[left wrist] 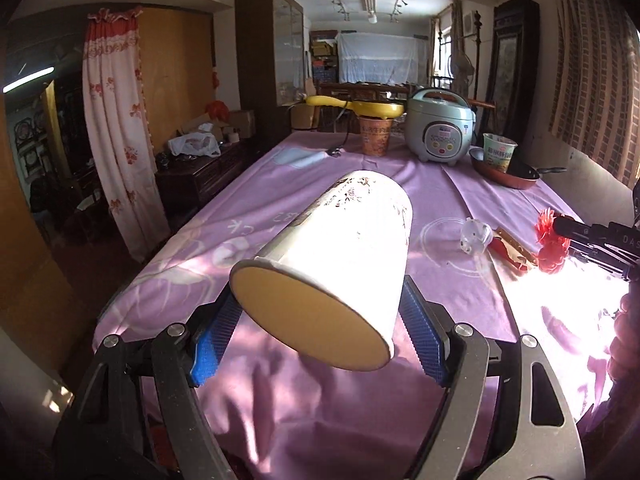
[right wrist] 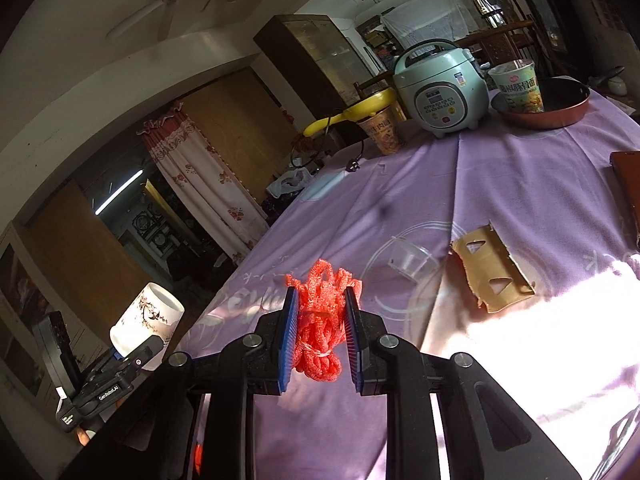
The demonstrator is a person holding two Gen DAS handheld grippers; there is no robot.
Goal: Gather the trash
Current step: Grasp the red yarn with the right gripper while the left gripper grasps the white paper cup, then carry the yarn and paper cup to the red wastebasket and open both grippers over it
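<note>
My left gripper [left wrist: 320,304] is shut on a white flower-painted paper cup [left wrist: 340,252], held above the purple tablecloth with its base toward the camera; the cup also shows in the right wrist view [right wrist: 146,322]. My right gripper [right wrist: 322,312] is shut on a bundle of red foam netting [right wrist: 322,332], held above the cloth; the netting also shows in the left wrist view [left wrist: 554,246]. On the cloth lie a clear plastic cup [right wrist: 410,262] and a torn piece of cardboard [right wrist: 494,274], both ahead of the right gripper.
At the table's far end stand a rice cooker [left wrist: 438,126], an orange noodle cup [left wrist: 374,136] under a yellow pan [left wrist: 360,106], and a green noodle cup [left wrist: 498,152] in a red frying pan [left wrist: 508,178]. A brown board [right wrist: 628,184] lies at right. A dark cabinet [left wrist: 196,176] stands left.
</note>
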